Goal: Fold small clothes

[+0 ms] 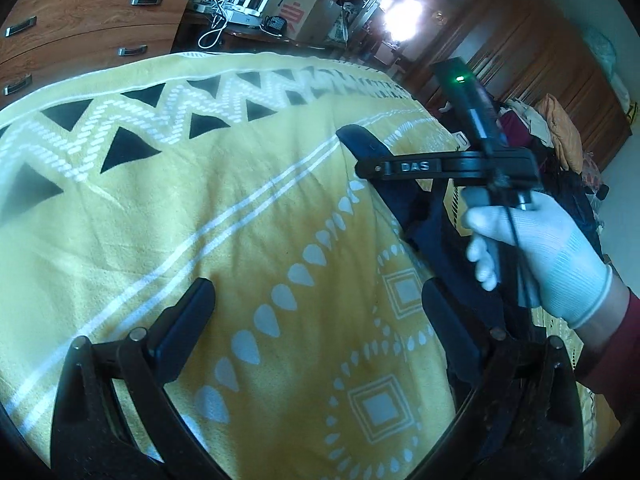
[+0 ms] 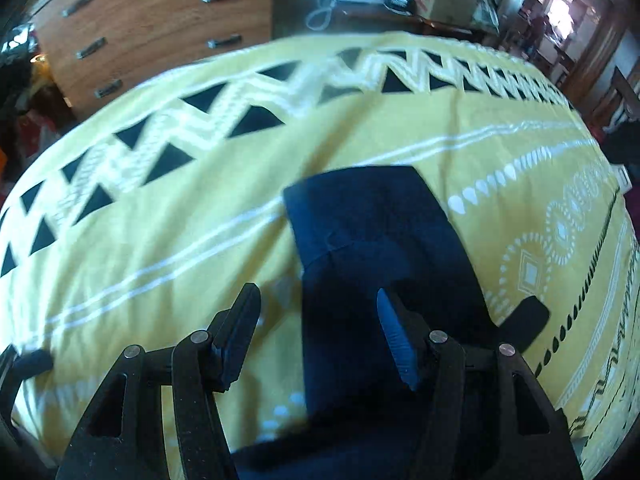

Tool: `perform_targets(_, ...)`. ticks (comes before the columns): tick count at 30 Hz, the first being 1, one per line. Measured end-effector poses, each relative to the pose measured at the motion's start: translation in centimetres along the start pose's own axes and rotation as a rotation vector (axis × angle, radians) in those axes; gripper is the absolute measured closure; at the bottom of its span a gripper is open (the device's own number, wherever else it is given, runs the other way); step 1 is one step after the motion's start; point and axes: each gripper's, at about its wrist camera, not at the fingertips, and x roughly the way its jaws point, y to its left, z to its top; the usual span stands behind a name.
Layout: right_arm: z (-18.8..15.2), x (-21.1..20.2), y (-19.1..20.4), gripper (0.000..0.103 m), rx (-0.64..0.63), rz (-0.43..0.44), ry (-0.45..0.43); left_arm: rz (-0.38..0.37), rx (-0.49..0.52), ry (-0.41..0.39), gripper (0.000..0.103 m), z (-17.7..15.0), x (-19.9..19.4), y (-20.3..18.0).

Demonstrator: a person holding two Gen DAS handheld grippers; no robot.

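Navy garment (image 2: 372, 240) is lying flat on a yellow patterned blanket (image 2: 200, 220). Right gripper (image 2: 316, 336) is hovering over it, jaws apart and empty. Left gripper (image 1: 316, 312) is also spreading wide, gripping nothing.

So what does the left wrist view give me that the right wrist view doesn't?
Only the left wrist view shows the right gripper from outside, held in a white-gloved hand, and the left gripper with open, empty jaws.

Only the right wrist view shows the whole flat top of the dark blue garment, and the right gripper's jaws open above it, gripping nothing.

Both show the yellow patterned blanket, the wooden drawers and the cluttered desk behind.
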Motion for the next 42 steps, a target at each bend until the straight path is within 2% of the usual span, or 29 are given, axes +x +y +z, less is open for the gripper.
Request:
perform_targets(2,0.1,1.3,-0.8,0.048,0.042,0.024,0.027,0.001,0.002,0.004,0.001,0.0,0.1,-0.1)
perform_targets(4,0.1,1.5,-1.4,0.082,0.067,0.060,0.013,-0.001,0.004,0.010,0.001,0.0,0.3,-0.1)
perform_targets(6,0.0,0.2,-2.4,0.094,0.099,0.129,-0.035,-0.009,0.001,0.013,0.001,0.0,0.3,0.0)
perform_targets(9,-1.3,-6.0,-5.1,0.101,0.191,0.222,-0.211,-0.020,-0.016,0.019,0.001,0.1,0.3,0.4)
perform_targets(11,-3.0,-11.5,-7.5,0.101,0.260,0.276,-0.348,-0.009,-0.016,0.023,0.001,0.2,0.3,0.3)
perform_targets(14,-7.1,-20.5,-11.0,0.101,0.332,0.307,-0.536,0.019,0.004,0.022,0.001,0.4,0.1,-0.4)
perform_targets(16,-10.1,-24.9,-13.4,0.100,0.386,0.331,-0.597,0.031,0.030,0.021,0.001,0.5,0.1,-1.1)
perform_targets(17,-11.5,-26.0,-14.4,0.098,0.402,0.319,-0.567,0.038,0.043,0.026,0.001,0.5,0.2,-1.4)
perform_targets(18,-12.2,-26.5,-14.4,0.079,0.386,0.250,-0.540,0.044,0.052,0.033,0.001,0.5,0.4,-1.6)
perform_targets(19,-13.1,-26.7,-13.9,0.052,0.336,0.155,-0.505,0.047,0.054,0.034,0.001,0.5,0.5,-1.7)
perform_targets(20,-13.4,-26.5,-13.4,0.046,0.307,0.120,-0.476,0.053,0.051,0.031,0.001,0.5,0.6,-1.7)
perform_targets(23,-13.2,-24.4,-11.7,0.042,0.271,0.125,-0.415,0.073,0.043,0.040,0.001,0.2,1.2,-1.2)
perform_targets(25,-11.8,-22.0,-9.8,0.030,0.227,0.114,-0.388,0.071,0.042,0.038,0.001,0.0,1.3,-0.9)
perform_targets(27,-9.7,-18.5,-6.8,0.023,0.167,0.108,-0.329,0.062,0.038,0.035,0.001,-0.1,1.2,-0.8)
perform_targets(31,-5.4,-10.9,-1.9,0.024,0.082,0.136,-0.227,0.051,0.049,0.041,0.000,-0.4,1.5,-0.6)
perform_targets(35,-2.3,-4.1,1.3,0.032,-0.004,0.056,-0.114,0.025,0.038,0.033,0.000,-0.6,1.4,-0.4)
perform_targets(36,-1.8,-2.7,1.5,0.041,-0.015,0.020,-0.088,0.016,0.034,0.029,0.000,-0.6,1.3,-0.2)
perform_targets(37,-1.4,-1.4,1.4,0.043,-0.014,-0.023,-0.058,0.007,0.030,0.025,0.000,-0.6,1.2,-0.1)
perform_targets(40,-1.2,1.0,-0.1,0.047,0.020,-0.089,0.011,-0.013,0.021,0.019,0.000,-0.7,1.0,0.1)
perform_targets(42,-1.3,2.0,-0.2,0.045,0.006,-0.107,0.033,-0.024,0.018,0.015,0.000,-0.8,0.9,0.3)
